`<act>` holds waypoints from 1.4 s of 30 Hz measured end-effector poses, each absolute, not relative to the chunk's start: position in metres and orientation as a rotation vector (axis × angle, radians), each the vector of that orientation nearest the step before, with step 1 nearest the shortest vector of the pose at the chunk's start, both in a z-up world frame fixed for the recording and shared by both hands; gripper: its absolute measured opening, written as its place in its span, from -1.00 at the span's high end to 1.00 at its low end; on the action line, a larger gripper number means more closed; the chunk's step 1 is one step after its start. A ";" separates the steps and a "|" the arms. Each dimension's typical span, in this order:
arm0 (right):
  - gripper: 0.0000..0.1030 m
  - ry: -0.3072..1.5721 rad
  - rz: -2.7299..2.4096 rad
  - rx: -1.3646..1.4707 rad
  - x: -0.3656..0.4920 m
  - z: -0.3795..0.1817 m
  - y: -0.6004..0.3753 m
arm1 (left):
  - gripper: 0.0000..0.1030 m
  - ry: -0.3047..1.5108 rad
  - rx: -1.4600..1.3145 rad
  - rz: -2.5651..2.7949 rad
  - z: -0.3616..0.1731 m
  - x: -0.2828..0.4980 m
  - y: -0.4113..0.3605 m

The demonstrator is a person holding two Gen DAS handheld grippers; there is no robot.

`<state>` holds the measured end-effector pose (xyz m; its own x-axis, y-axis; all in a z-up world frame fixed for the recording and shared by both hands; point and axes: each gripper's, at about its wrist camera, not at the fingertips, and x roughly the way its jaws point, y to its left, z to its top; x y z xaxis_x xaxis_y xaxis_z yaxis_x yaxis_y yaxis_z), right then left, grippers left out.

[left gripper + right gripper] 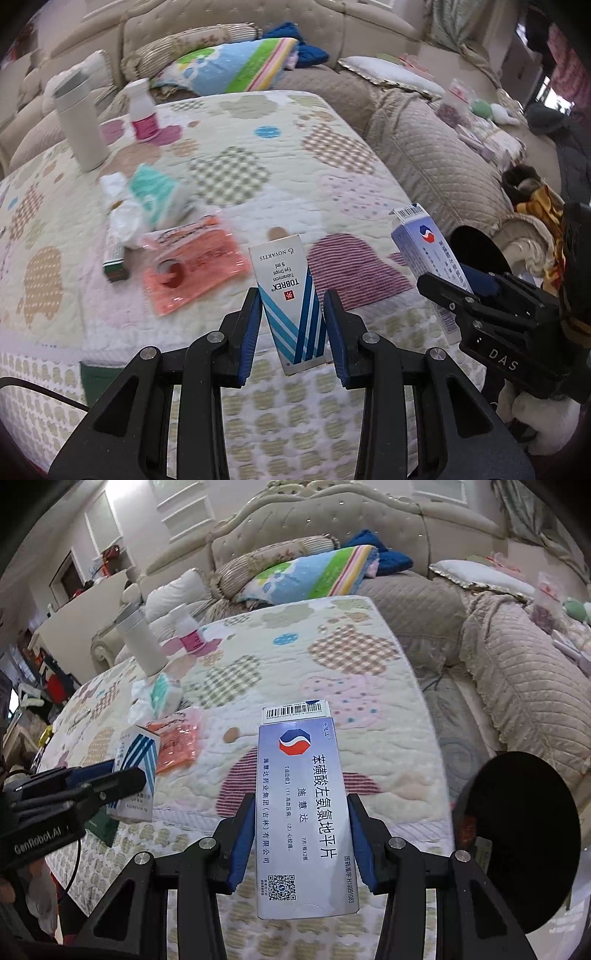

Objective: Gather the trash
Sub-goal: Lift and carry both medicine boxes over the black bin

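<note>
While left tool grips the eye-drops box and right tool grips the tablet box near the black bin, orange packet, tissues remain on the quilted worktop.

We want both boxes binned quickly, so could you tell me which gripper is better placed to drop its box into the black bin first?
Right gripper: its medicine box is nearer the black bin.
</note>
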<state>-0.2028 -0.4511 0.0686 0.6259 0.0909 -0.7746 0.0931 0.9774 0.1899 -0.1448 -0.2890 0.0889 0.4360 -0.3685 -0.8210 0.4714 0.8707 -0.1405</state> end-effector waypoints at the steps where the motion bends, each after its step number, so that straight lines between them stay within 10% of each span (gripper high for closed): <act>1: 0.11 0.895 -0.010 0.223 -0.205 0.069 -0.455 | 0.38 0.989 0.122 -0.530 0.089 -0.146 -0.294; 42: 0.11 0.910 -0.340 0.369 -0.274 0.053 -0.609 | 0.38 1.019 0.273 -0.822 0.073 -0.176 -0.481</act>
<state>-0.2743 -0.6088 0.0530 0.5688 -0.1288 -0.8123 0.4357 0.8849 0.1648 -0.1757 -0.4814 0.0732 0.2631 -0.4785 -0.8378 0.7179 0.6772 -0.1613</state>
